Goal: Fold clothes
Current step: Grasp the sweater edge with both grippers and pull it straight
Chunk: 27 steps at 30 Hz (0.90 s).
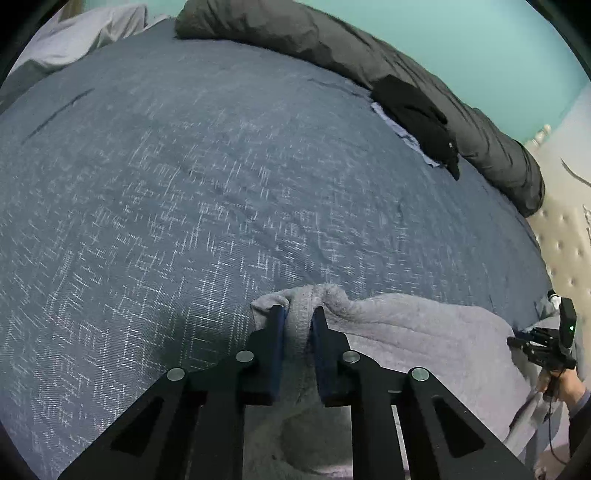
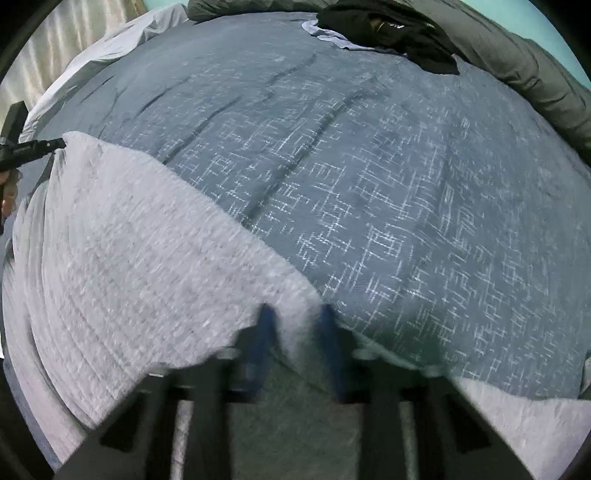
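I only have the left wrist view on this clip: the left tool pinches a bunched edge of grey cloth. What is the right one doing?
Observer: The right tool is closed on another edge of the same grey garment, though that view is motion-blurred.
Operator: Is the cloth stretched between them?
Observer: It spans from the right tool across to the left tool, which holds the far corner, raised off the blue bedspread.
Operator: Anything else on the bed?
Observer: A black garment lies on a light blue cloth at the far edge.
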{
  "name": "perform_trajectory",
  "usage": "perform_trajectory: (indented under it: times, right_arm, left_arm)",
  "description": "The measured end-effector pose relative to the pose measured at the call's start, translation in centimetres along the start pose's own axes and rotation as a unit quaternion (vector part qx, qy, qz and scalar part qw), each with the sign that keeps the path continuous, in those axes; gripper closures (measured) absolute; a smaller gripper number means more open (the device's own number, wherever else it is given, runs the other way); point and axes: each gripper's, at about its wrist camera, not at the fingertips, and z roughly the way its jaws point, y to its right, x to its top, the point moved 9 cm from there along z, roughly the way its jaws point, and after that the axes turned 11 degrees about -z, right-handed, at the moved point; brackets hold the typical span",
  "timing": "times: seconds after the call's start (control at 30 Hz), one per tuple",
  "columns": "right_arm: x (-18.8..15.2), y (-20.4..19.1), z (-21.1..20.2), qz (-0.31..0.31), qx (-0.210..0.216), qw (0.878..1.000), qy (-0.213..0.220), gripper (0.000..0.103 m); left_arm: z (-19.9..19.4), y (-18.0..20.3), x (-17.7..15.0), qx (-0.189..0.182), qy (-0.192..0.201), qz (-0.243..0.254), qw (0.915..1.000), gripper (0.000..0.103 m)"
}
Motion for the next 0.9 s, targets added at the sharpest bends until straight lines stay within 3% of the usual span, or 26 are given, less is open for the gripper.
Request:
perform_trajectory:
  times: [0.23,0.5,0.7,0.9]
  right_arm:
    - [2.4,2.2,-4.6,0.010,-0.051,0.997,0.065,0.100]
    - [9.2,7.0,-9.0,0.035,-0.127,0.985,0.112,0.100]
    - [12.4,9.4,-7.0,0.031,-0.159,0.983,0.091,0.100]
    - [12.3,11.0,-1.2,0.040,-0.167,0.984,0.054,0.100]
  left_arm:
    - [-4.3,1.4,2.6,0.005,0.057,0.007,0.9983,0.091]
    - [-6.2,2.8,6.9,0.003,0.080,-0.011,0.9967,0.091]
    - [-3.7,2.8,8.8,0.023,0.067,-0.018,0.9973,0.091]
    - [1.5,1.7,8.2,0.041,0.028,-0.022,0.9985,0.091]
